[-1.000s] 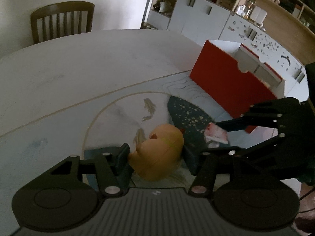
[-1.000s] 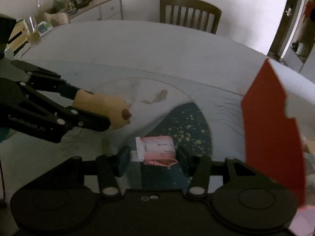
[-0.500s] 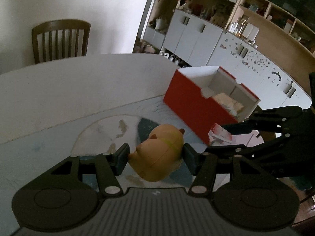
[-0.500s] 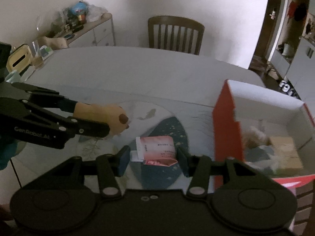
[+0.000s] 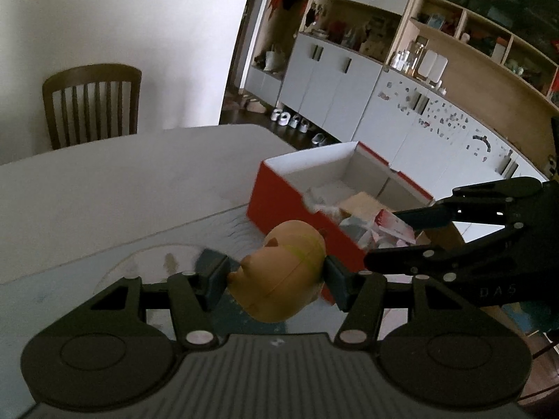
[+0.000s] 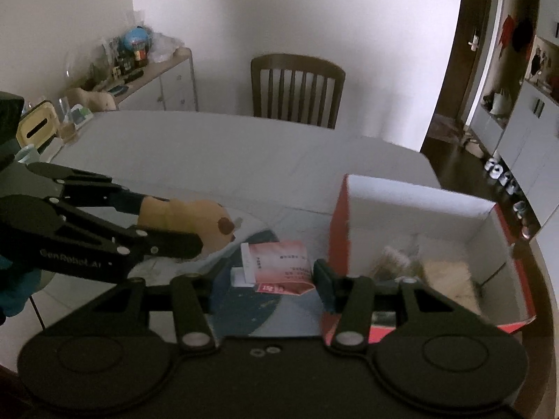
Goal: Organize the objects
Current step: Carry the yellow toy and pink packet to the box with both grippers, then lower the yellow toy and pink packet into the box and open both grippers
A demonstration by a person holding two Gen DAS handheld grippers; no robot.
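Both grippers tilt downward above the table (image 5: 104, 188), side by side, just short of the red box (image 6: 338, 230). The left gripper (image 5: 274, 279) is clamped half-wide on a tan pig-shaped toy (image 5: 283, 276), carried clear of the table near the box's red wall. The right gripper (image 6: 276, 272) pinches a pink packet (image 6: 279, 265) between its pads, just beside the box's near corner. Soft items lie inside the box.
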